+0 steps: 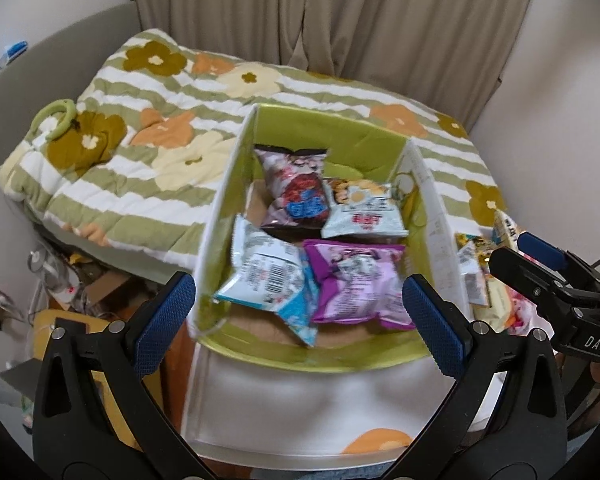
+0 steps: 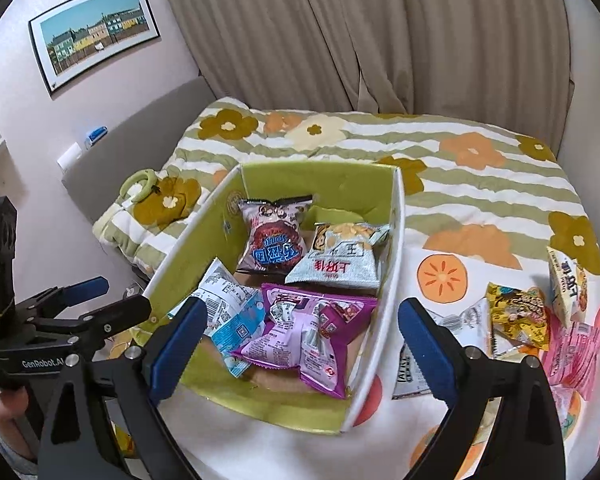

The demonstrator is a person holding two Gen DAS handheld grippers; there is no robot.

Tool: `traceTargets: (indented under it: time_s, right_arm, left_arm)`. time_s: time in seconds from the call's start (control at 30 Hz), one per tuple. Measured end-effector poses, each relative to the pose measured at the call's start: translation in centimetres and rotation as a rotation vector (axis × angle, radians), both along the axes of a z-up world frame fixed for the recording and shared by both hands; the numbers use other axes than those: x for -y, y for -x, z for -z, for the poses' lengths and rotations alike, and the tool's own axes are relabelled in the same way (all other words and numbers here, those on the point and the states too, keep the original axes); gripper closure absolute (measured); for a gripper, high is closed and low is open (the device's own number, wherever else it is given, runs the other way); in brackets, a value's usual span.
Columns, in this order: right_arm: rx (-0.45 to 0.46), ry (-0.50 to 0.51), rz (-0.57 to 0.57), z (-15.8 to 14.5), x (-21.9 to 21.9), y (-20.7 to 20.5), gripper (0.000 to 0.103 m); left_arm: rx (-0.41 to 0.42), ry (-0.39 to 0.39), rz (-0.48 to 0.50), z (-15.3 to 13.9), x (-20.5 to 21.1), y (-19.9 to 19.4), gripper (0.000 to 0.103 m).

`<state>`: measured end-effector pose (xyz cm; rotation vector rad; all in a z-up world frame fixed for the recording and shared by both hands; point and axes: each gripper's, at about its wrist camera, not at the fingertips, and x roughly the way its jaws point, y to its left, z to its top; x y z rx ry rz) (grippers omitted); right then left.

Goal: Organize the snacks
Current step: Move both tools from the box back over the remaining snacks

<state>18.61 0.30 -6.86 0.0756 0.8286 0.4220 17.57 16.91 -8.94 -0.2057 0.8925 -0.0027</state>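
Observation:
An open cardboard box (image 1: 220, 216) (image 2: 396, 248) with a green inside stands on the bed. In it lie a purple packet (image 1: 356, 280) (image 2: 308, 328), a light blue packet (image 1: 268, 280) (image 2: 228, 312), a dark maroon packet (image 1: 296, 188) (image 2: 272, 236) and a grey-white packet (image 1: 364, 212) (image 2: 340, 260). My left gripper (image 1: 300, 320) (image 2: 120, 294) hovers open over the box's near left corner, holding nothing. My right gripper (image 2: 304, 344) (image 1: 512, 250) is open above the purple packet, pads clear of it. Right of the box lie a yellow packet (image 2: 516, 312), a pink packet (image 2: 576, 348) and a cream packet (image 2: 568, 284).
A flowered green-striped quilt (image 2: 480, 200) covers the bed, with a green ring (image 1: 60, 116) on its far left. Beige curtains (image 2: 340, 40) hang behind. A framed picture (image 2: 96, 28) is on the left wall. Cardboard and cables clutter the floor (image 1: 72, 292) left of the bed.

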Motion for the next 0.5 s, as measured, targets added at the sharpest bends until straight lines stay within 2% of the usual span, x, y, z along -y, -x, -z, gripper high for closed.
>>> traceTargets:
  time_s: [0.3, 0.5]
  right_arm:
    - [0.054, 0.018, 0.035, -2.4, 6.1, 2.8, 0.008]
    - [0.071, 0.028, 0.079, -3.4, 12.0, 4.5, 0.008]
  left_arm:
    - [0.062, 0.034, 0.016, -1.8, 6.2, 2.1, 0.000]
    - [0.084, 0.039, 0.061, -2.6, 12.1, 2.8, 0.000]
